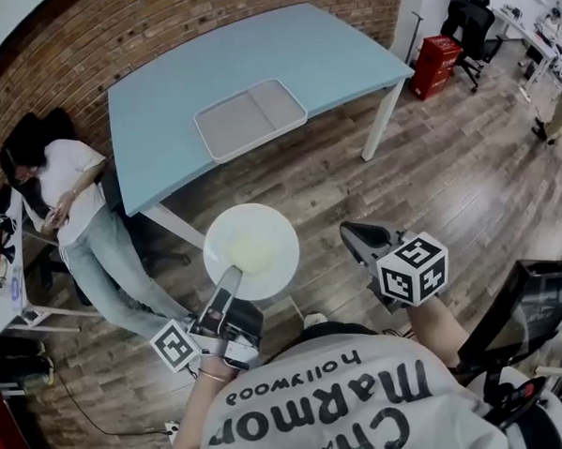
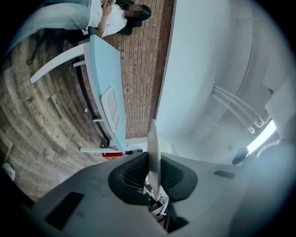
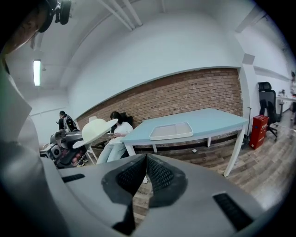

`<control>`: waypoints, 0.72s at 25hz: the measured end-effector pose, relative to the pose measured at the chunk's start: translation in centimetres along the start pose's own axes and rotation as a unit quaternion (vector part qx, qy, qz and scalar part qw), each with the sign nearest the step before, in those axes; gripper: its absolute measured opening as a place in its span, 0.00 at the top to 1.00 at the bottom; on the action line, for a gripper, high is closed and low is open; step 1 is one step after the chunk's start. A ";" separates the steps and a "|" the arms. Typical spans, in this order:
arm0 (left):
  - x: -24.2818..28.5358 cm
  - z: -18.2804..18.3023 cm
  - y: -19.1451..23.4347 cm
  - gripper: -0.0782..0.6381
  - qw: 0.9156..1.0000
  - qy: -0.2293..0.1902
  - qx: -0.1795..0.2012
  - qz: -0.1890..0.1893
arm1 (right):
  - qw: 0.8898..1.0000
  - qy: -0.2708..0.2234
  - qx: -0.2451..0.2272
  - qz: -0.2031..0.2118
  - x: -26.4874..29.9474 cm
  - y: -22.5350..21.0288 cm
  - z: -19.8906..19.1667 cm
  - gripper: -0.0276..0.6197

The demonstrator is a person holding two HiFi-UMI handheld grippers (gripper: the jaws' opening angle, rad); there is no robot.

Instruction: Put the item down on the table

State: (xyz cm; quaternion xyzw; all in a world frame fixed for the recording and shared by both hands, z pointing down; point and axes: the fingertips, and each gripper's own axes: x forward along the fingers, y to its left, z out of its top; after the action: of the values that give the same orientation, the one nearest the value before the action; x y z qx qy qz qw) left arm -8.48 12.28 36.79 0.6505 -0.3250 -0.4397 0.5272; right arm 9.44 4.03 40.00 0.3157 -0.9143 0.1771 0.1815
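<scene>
A round pale plate (image 1: 252, 248) hangs in the air above the wooden floor, short of the light blue table (image 1: 189, 92). My left gripper (image 1: 229, 280) is shut on the plate's near rim. In the left gripper view the plate (image 2: 153, 157) shows edge-on, pinched between the two jaws. In the right gripper view the plate (image 3: 95, 130) sits tilted at the left, held by the left gripper (image 3: 76, 144). My right gripper (image 1: 355, 234) hovers to the plate's right, jaws together and holding nothing (image 3: 146, 159).
A grey divided tray (image 1: 250, 117) lies on the table near its front edge. A seated person (image 1: 68, 202) is at the table's left end. A red crate (image 1: 436, 65) and office chairs (image 1: 468, 21) stand at the far right. A brick wall (image 1: 149, 29) runs behind the table.
</scene>
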 end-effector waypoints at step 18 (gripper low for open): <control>6.9 2.4 2.5 0.85 1.000 -0.021 -0.011 0.004 | 1.000 0.003 0.002 0.011 3.5 -5.8 2.0 0.94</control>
State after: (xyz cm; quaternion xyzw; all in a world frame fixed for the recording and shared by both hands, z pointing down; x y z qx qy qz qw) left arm -7.76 4.61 37.51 0.6343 -0.3338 -0.4542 0.5290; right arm 10.19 -2.93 41.05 0.3058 -0.9168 0.1819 0.1813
